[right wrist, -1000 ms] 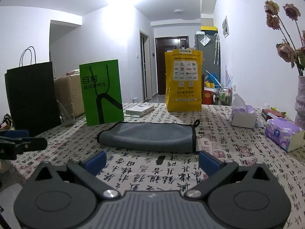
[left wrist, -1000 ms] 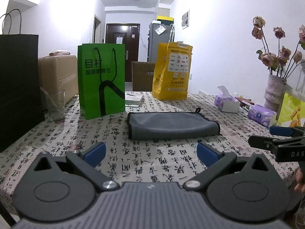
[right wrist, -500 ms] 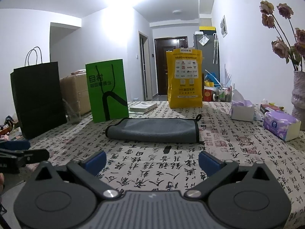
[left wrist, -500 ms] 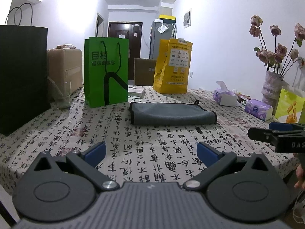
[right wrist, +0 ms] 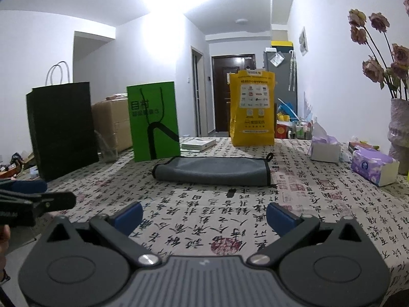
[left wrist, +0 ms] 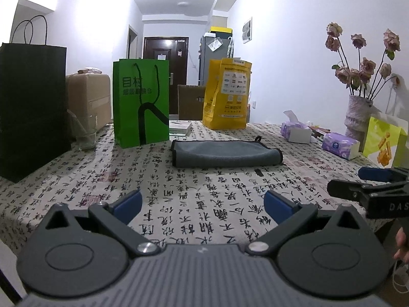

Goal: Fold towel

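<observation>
A grey towel (left wrist: 226, 153) with black trim lies folded into a flat rectangle on the table, mid-distance ahead; it also shows in the right wrist view (right wrist: 213, 170). My left gripper (left wrist: 202, 203) is open and empty, low over the near table edge, well short of the towel. My right gripper (right wrist: 203, 216) is open and empty, also near the front edge. Each gripper shows from the side in the other's view: the right one (left wrist: 368, 186) at the right, the left one (right wrist: 33, 199) at the left.
On the calligraphy-print tablecloth (left wrist: 179, 204) stand a black bag (left wrist: 30, 112), a green bag (left wrist: 141, 105), a yellow bag (left wrist: 227, 94), a glass (left wrist: 85, 133), tissue packs (left wrist: 340, 144) and a vase of flowers (left wrist: 358, 115) at right.
Both grippers have drawn back and lowered toward the near table edge; the towel looks farther away and has not moved. Both stay open.
</observation>
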`<state>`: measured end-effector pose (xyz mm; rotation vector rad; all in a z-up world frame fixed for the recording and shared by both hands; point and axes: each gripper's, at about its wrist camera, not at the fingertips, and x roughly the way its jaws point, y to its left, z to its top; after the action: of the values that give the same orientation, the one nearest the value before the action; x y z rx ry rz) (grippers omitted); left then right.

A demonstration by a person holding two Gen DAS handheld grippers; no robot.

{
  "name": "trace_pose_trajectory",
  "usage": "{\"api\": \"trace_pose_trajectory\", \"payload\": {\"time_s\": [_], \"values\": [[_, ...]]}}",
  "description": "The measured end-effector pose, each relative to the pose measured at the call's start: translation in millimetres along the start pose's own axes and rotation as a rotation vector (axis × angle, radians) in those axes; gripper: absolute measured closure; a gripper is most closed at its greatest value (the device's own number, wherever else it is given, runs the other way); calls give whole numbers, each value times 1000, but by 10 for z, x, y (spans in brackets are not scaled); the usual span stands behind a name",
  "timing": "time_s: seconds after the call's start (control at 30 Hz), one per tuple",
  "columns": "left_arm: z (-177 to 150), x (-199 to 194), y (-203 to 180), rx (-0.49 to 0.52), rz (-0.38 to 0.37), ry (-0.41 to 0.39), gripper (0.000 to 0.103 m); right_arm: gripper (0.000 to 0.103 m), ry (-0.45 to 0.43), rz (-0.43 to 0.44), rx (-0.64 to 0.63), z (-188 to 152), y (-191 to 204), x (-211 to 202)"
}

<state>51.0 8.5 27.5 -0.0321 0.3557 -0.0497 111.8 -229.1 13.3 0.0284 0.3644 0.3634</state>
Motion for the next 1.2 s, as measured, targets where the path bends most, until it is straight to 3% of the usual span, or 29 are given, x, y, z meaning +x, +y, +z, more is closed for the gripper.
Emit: {"api": "trace_pose_trajectory", "payload": {"time_s": [0.6,1.2], "values": [[-162,-351,13,30,31,-57,0,0,-21,-11,58,-335,106,-458],[-299,-614,93,-9,86,-84,0,0,-18,-59,-7,-422,234,-809]]}}
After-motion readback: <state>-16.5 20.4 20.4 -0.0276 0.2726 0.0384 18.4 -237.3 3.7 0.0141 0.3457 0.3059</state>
